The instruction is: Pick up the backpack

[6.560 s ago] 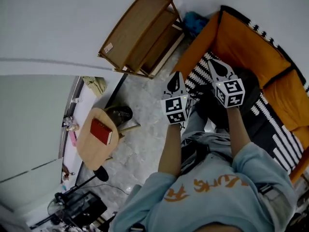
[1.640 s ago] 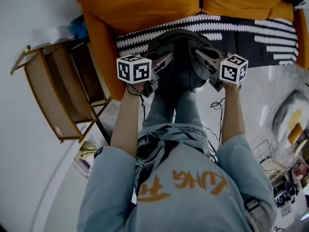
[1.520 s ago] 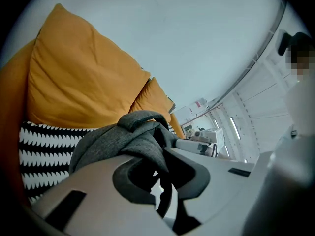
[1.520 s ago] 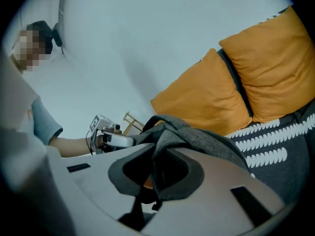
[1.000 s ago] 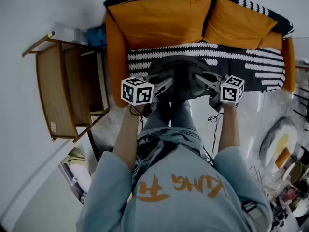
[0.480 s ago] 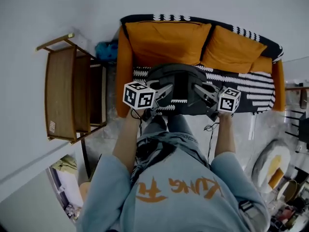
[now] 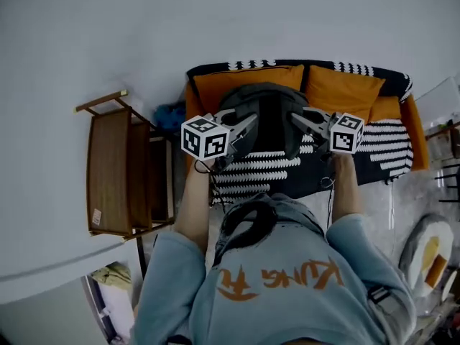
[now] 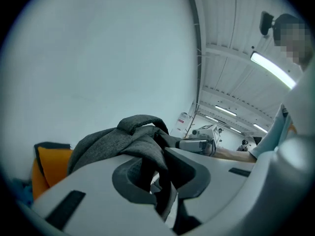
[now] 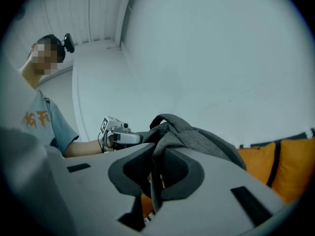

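Upper centre: a grey backpack hangs above an orange sofa. The left hand-held gripper and right hand-held gripper each pinch its fabric between nearly closed jaws. Lifting both sides evenly with firm grips should prevent slipping.

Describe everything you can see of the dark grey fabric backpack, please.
The dark grey fabric backpack looks like soft woven cloth, rounded on top, with a loop at its crest. It hangs slumped between both tools: the left gripper is shut on a fold at one side, the right gripper on a fold at the other. It appears raised in front of the orange sofa. Its lower part is hidden.
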{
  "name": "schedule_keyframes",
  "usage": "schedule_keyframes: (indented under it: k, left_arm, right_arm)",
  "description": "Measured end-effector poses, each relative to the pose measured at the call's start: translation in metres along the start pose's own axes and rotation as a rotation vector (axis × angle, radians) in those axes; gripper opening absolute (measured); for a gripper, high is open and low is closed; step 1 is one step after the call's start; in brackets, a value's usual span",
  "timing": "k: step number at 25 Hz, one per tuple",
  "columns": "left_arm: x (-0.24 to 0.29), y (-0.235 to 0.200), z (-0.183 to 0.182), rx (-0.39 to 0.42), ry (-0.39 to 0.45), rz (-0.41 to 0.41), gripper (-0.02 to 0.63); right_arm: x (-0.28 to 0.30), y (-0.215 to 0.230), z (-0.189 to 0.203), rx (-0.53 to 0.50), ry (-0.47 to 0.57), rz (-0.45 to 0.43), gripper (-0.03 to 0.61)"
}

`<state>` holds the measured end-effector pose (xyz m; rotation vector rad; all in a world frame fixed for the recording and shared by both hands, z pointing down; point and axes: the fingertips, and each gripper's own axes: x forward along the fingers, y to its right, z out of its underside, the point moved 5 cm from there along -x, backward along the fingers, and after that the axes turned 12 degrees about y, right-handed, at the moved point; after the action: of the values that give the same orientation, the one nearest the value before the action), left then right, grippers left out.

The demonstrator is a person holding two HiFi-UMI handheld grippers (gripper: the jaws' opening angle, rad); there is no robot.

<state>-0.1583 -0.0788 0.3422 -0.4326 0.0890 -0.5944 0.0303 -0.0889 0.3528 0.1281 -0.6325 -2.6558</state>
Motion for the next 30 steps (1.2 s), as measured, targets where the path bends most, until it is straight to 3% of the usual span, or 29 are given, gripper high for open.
schedule_keyframes:
  k: [6, 14, 19, 30]
  left_arm:
    - [0.009, 0.017, -0.056, 0.161, 0.073, 0.047, 0.066]
    - [0.040, 0.050, -0.143, 0.407, 0.163, 0.192, 0.066]
    - [0.036, 0.056, -0.148, 0.466, 0.212, 0.229, 0.066]
    - [0.037, 0.056, -0.146, 0.500, 0.235, 0.248, 0.066]
  right_arm:
    - [0.002, -0.013, -0.058, -0.208, 0.059, -0.037, 0.032]
    - [-0.020, -0.025, -0.148, -0.447, 0.162, -0.095, 0.034]
    - [-0.022, -0.032, -0.154, -0.502, 0.182, -0.115, 0.034]
    - [-0.024, -0.029, -0.155, -0.471, 0.228, -0.138, 0.032]
